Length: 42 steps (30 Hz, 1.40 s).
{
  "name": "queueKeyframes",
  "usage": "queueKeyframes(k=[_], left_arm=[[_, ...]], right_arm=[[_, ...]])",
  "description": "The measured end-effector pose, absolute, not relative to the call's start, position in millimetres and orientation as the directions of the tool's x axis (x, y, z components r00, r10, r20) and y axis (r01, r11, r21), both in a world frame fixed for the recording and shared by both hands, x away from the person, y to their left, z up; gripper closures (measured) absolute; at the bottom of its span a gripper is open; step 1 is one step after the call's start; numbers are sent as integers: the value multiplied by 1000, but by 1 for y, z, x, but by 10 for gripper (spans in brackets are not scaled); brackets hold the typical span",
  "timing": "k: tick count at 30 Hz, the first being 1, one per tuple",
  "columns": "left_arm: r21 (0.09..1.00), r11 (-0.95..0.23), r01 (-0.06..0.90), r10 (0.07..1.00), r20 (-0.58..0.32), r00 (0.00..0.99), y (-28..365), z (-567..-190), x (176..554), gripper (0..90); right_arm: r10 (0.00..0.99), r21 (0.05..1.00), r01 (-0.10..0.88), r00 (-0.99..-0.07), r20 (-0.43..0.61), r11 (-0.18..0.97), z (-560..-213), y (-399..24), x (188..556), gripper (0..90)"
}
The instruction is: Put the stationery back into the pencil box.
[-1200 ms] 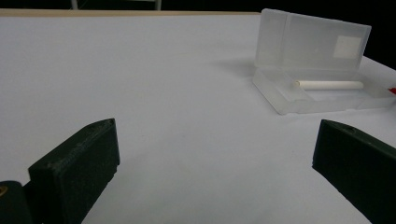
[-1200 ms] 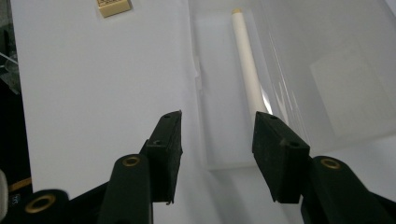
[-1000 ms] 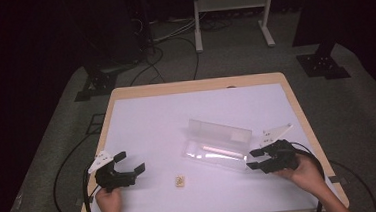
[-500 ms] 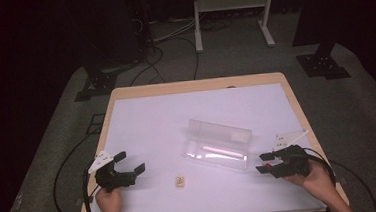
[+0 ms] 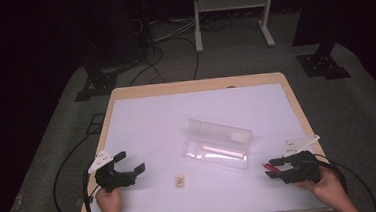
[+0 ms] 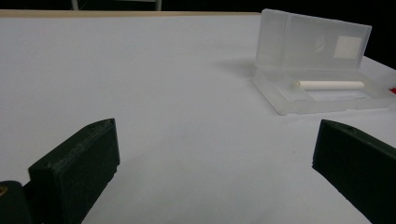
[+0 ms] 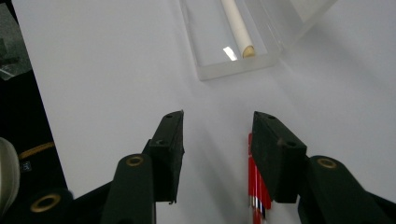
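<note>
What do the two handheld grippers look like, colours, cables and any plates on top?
Both the left gripper and right gripper are black, each with two blocky black jaws. A pale grey three-cornered plate tops each, and a black cable trails off each toward the table edge. Brass-coloured screw eyelets show on the right one.

1. You work at a white-topped table with a pale wooden rim [image 5: 194,87].
2. On it lie an open clear plastic case [image 5: 218,145] — mid-table — a small tan tag [image 5: 180,180], and a red pen [image 7: 258,191].
</note>
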<state>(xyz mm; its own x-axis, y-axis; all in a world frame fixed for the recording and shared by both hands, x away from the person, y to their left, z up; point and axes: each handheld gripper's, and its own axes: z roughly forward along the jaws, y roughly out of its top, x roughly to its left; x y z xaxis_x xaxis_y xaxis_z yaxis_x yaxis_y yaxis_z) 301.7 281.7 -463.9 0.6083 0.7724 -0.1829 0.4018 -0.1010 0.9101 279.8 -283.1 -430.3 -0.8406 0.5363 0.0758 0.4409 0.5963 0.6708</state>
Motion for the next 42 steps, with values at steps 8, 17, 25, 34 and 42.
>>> queueKeyframes(k=[8, 17, 25, 34, 42], left_arm=[[910, -100, 403, 773, -184, 607, 281, -464, 302, 0], [909, -104, 405, 772, -183, 609, 281, -464, 301, 0], [909, -104, 404, 772, -183, 609, 281, -464, 301, 1], [909, -104, 404, 772, -182, 609, 281, -464, 301, 0], [909, -99, 405, 773, -186, 607, 281, -464, 301, 0]], right_arm=[[558, 658, 469, -825, 88, 590, -435, -298, 275, 593], [581, 639, 488, -810, 79, 594, -444, -310, 271, 646], [600, 626, 500, -797, 64, 598, -450, -317, 270, 694], [610, 609, 507, -791, 48, 610, -457, -323, 270, 759], [617, 610, 516, -785, 56, 601, -460, -326, 269, 777]])
